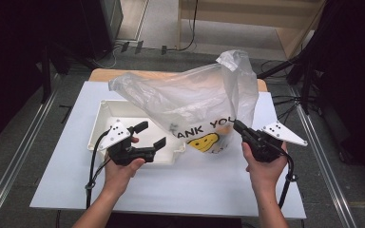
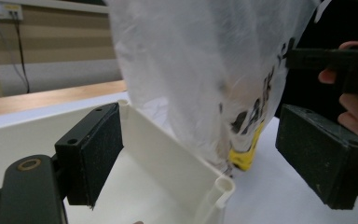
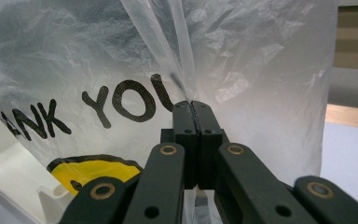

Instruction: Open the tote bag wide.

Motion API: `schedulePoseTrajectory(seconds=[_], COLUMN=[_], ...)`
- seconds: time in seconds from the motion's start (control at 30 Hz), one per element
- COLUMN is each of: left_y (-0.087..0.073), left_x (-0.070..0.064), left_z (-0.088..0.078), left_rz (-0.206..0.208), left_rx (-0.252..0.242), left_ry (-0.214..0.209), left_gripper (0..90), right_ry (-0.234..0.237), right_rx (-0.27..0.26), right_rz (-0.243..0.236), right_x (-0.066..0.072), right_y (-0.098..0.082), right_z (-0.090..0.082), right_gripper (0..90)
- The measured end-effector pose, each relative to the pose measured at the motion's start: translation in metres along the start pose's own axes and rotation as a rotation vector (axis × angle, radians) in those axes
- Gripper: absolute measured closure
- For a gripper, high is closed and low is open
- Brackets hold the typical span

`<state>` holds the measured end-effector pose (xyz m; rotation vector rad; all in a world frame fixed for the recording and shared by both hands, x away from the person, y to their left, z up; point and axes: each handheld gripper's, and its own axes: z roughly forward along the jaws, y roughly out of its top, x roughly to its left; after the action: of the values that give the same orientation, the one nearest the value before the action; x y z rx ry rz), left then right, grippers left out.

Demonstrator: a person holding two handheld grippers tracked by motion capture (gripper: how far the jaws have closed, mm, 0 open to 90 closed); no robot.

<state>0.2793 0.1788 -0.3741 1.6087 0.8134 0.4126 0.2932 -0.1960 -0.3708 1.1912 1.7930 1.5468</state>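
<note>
Between the pads of your right gripper (image 3: 190,105) a fold of the plastic bag (image 1: 195,97) is pinched, jaws fully together; your left gripper (image 1: 148,134) hangs with jaws apart just short of the bag, over the white tray's (image 2: 182,156) corner. Pull hard and that thin film could tear or slip free, and the bag, seemingly draped over the tray rim, may drag it. Printed lettering reads "ANK YOU" above a yellow smiley (image 1: 204,141).

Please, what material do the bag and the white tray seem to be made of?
The bag looks like thin translucent plastic film: it crinkles, shines, and lets light through behind its printed letters. The white tray seems to be rigid moulded plastic, smooth and slightly glossy, with rounded corners and a thick rim.
</note>
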Motion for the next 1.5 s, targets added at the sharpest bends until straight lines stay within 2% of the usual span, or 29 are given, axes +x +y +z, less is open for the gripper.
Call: schedulePoseTrajectory(seconds=[0.1,0.17,0.23,0.43,0.47,0.57,0.6,0.67,0.83,0.87,1.0,1.03,1.07,1.17,1.33,1.37,1.4,1.43,1.5], left_y=[0.007,0.012,0.016,0.025,0.027,0.028,0.027,0.025,0.019,0.015,0.009,0.009,0.007,0.006,0.003,0.001,0.000,-0.002,-0.004], left_x=[-0.005,-0.008,-0.007,-0.008,-0.010,-0.012,-0.014,-0.016,-0.020,-0.025,-0.035,-0.035,-0.037,-0.042,-0.045,-0.045,-0.045,-0.045,-0.046], left_z=[0.005,0.008,0.011,0.017,0.020,0.025,0.030,0.036,0.049,0.056,0.068,0.068,0.073,0.078,0.082,0.084,0.085,0.087,0.088], left_rz=[0.019,0.033,0.031,0.039,0.039,0.035,0.027,0.030,0.026,0.035,0.056,0.056,0.050,0.038,0.047,0.050,0.046,0.046,0.045], left_rx=[-0.015,-0.010,-0.005,-0.012,-0.015,-0.005,0.012,0.025,0.066,0.090,0.111,0.111,0.115,0.124,0.146,0.156,0.162,0.177,0.187], left_ry=[-0.017,-0.003,0.028,0.010,-0.012,-0.014,-0.026,-0.034,-0.044,-0.048,-0.061,-0.061,-0.067,-0.073,-0.082,-0.084,-0.088,-0.101,-0.110], left_gripper=[20.2,23.1,29.0,53.3,61.3,77.5,83.0,89.4,90.0,90.0,90.0,90.0,90.0,90.0,90.0,90.0,90.0,90.0,90.0], right_ry=[-0.003,-0.002,-0.005,-0.009,-0.011,-0.019,-0.030,-0.038,-0.073,-0.102,-0.127,-0.127,-0.129,-0.151,-0.179,-0.189,-0.189,-0.165,-0.153], right_rx=[0.002,0.001,0.003,0.011,0.013,0.010,0.017,0.019,0.029,0.019,-0.028,-0.028,-0.055,-0.069,-0.100,-0.105,-0.105,-0.101,-0.083], right_rz=[0.002,0.000,-0.004,0.015,0.013,0.015,0.021,0.023,0.035,0.050,0.024,0.024,-0.014,-0.005,0.001,0.005,0.005,0.034,0.050], right_x=[-0.001,-0.002,-0.004,-0.011,-0.011,-0.013,-0.014,-0.016,-0.022,-0.025,-0.021,-0.021,-0.016,-0.013,-0.015,-0.018,-0.018,-0.022,-0.027], right_y=[-0.002,-0.004,-0.006,-0.012,-0.013,-0.015,-0.016,-0.017,-0.019,-0.020,-0.015,-0.015,-0.008,0.001,0.016,0.021,0.021,0.022,0.019], right_z=[-0.001,-0.001,-0.002,-0.003,-0.003,-0.003,-0.003,-0.003,-0.004,-0.006,-0.013,-0.013,-0.015,-0.016,-0.017,-0.013,-0.013,-0.007,-0.001], right_gripper=[90.0,90.0,90.0,90.0,90.0,90.0,90.0,90.0,90.0,84.2,63.7,63.7,52.1,45.4,49.0,55.1,55.1,63.7,76.2])
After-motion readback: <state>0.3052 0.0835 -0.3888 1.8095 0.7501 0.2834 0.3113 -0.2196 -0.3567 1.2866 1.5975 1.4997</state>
